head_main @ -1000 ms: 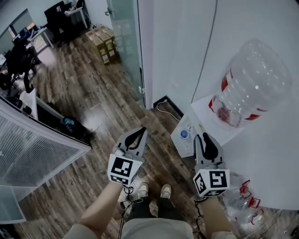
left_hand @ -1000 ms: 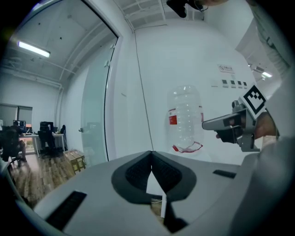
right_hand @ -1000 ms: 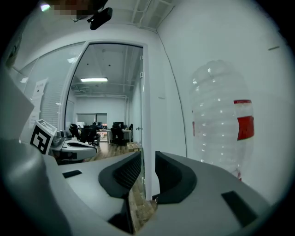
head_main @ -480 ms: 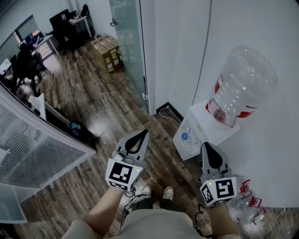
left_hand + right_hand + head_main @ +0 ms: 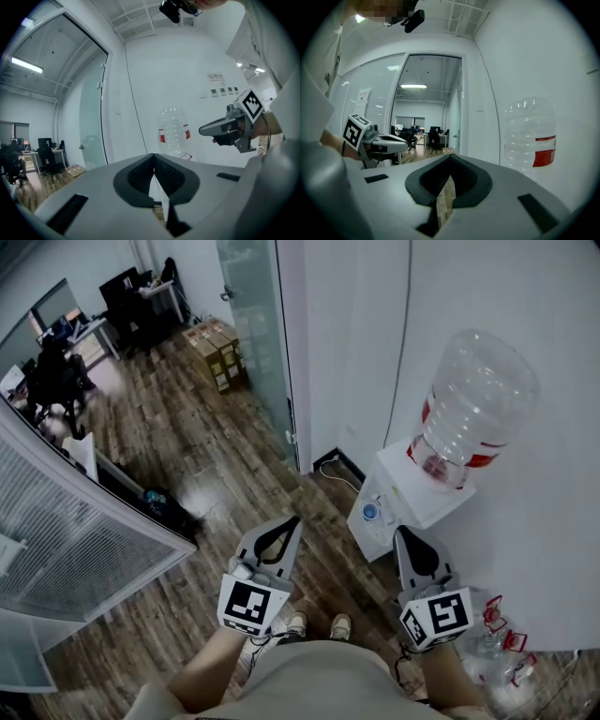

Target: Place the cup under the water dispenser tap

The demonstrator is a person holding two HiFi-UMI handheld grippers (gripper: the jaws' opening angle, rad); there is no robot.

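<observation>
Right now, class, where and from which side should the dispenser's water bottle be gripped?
Probably take the bottle by its ribbed body above the red label, left tool and right tool on opposite sides, coming from the front: it stands neck-down on the dispenser near the wall, and looks too wide for one tool.

In the head view a small blue round thing (image 5: 370,512) on the front of the water dispenser (image 5: 424,500) is too small to identify, like the rest of that front. Clear plastic items with red parts (image 5: 495,634) sit partly behind the right tongs (image 5: 406,534). In the left gripper view the left tongs (image 5: 153,157) hide the dispenser below its bottle (image 5: 173,131). The far office furniture (image 5: 141,277) is too small to tell apart.
</observation>
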